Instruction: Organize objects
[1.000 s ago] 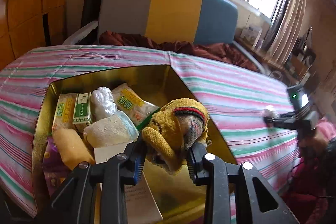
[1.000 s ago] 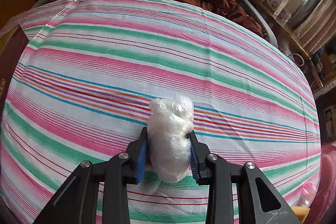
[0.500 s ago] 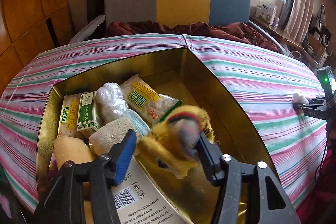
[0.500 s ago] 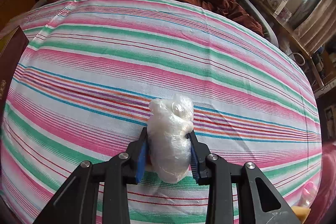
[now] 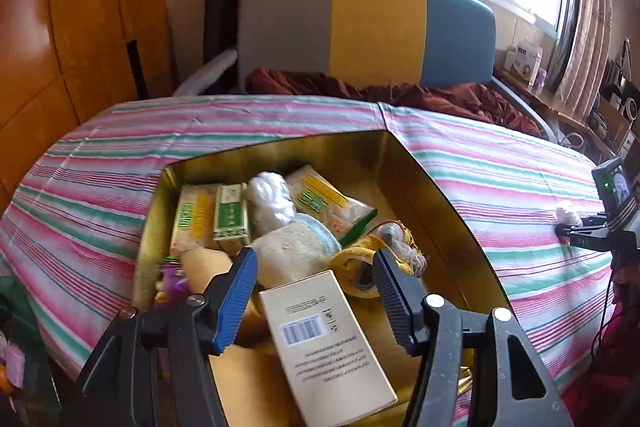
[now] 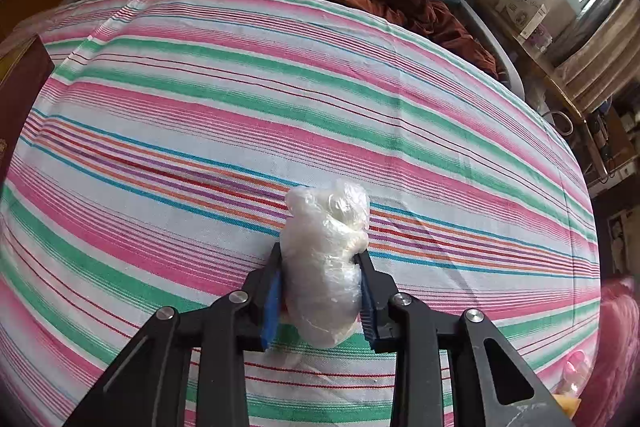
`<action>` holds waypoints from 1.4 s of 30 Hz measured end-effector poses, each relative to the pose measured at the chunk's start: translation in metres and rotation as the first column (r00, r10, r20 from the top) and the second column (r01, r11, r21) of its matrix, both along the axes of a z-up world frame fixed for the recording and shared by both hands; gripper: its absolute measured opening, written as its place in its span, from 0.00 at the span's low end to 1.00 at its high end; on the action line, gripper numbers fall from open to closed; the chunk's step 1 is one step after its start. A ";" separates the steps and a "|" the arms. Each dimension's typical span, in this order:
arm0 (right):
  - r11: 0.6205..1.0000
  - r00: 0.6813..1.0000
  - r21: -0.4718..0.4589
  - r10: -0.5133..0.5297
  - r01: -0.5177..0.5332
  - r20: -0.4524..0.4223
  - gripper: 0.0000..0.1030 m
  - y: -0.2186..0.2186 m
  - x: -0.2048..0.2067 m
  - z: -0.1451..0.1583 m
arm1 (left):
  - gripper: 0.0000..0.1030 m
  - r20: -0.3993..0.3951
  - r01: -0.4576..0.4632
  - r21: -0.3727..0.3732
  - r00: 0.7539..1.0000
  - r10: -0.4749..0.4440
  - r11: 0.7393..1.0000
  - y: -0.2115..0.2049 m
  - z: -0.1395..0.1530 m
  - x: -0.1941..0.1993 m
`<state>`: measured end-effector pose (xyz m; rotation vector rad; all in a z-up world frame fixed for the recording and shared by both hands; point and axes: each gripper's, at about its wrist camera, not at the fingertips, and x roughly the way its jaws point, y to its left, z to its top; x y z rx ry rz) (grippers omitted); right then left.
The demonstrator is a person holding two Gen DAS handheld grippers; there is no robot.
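Pink, green and white stripes cover the cloth; the box gleams gold inside; the chair shows grey, yellow, blue panels.

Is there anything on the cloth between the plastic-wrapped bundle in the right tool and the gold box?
Nothing visible. The right tool grips the plastic-wrapped bundle over bare striped cloth, and the stretch to the gold box looks clear.

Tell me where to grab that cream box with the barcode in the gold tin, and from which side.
Take the cream box across its two long edges, near the barcode end, coming from above. It lies tilted on the other items in the gold tin, broad face up, so the long edges are exposed and it is narrowest across them. The open left tool already hovers over that end.
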<state>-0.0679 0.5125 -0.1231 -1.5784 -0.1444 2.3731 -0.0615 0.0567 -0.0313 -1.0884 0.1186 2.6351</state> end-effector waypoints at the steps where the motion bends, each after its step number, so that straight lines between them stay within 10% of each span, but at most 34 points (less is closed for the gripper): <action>1: 1.000 1.000 0.007 0.000 -0.001 0.003 0.31 -0.001 0.000 0.000 | 0.59 -0.009 -0.005 0.002 1.000 0.005 1.000 -0.003 0.003 0.002; 11: 0.990 0.997 -0.138 -0.022 0.012 -0.073 0.30 -0.028 0.008 0.032 | 0.59 -0.054 -0.042 0.006 0.998 0.042 0.999 -0.026 0.014 0.021; 23: 0.875 0.910 -0.327 0.245 -0.355 -0.334 0.30 -0.200 0.018 0.097 | 0.59 -0.024 -0.074 0.028 0.997 0.075 0.997 -0.042 0.002 0.022; 34: 0.830 0.887 -0.323 0.387 -0.455 -0.253 0.36 -0.297 0.007 0.052 | 0.59 -0.026 -0.129 0.024 0.991 0.130 0.991 -0.053 -0.001 0.021; 42: 0.839 0.891 -0.311 0.385 -0.446 -0.240 0.63 -0.303 0.013 0.039 | 0.61 -0.073 -0.162 -0.006 0.984 0.161 0.987 -0.053 0.009 0.031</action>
